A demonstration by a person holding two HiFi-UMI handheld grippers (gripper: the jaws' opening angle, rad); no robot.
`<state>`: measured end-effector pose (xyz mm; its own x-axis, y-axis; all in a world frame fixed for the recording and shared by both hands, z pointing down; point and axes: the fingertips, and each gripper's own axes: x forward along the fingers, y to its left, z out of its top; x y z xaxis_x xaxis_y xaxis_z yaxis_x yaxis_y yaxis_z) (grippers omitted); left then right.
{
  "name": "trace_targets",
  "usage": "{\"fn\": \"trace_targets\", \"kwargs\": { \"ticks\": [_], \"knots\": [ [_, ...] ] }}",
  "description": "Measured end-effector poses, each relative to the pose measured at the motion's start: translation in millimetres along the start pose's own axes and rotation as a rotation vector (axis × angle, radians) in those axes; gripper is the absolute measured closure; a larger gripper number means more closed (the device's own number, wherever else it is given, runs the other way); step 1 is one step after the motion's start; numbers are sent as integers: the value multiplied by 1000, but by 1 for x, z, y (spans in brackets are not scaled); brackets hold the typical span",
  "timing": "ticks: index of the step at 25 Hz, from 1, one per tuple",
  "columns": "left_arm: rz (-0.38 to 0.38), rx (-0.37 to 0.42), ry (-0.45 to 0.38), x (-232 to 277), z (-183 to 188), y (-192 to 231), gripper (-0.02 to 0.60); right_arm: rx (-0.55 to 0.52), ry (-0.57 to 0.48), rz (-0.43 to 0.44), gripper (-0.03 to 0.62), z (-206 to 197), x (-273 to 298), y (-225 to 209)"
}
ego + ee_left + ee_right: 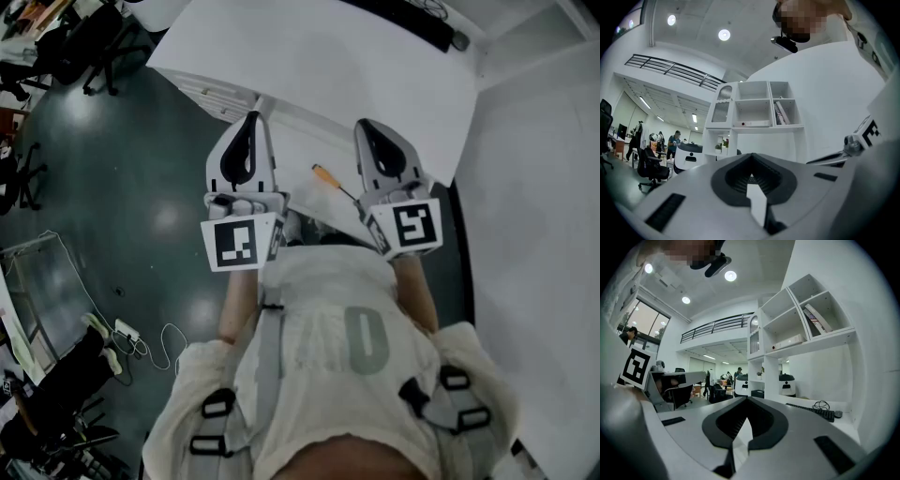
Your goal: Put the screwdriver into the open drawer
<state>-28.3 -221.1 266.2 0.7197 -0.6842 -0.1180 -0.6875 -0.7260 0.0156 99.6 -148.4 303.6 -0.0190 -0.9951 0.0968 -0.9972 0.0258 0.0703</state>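
Head view: we hold both jaws closed, empty. Screwdriver (332, 182) lies between left gripper (250, 120) and right gripper (366, 127), behind tips, nearer right, shaft slanting toward right gripper.

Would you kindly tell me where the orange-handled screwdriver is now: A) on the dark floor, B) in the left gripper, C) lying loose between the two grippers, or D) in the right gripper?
C: the screwdriver lies loose between the left gripper and the right gripper, both shut and empty.
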Motion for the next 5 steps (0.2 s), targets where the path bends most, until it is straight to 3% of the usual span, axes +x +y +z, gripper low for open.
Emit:
{"fn": "trace_targets", "kwargs": {
  "ticks": [5],
  "knots": [
    [3, -20, -5, 5, 5, -3, 575, -4, -7, -1, 589, 1, 1, 0]
  ]
}}
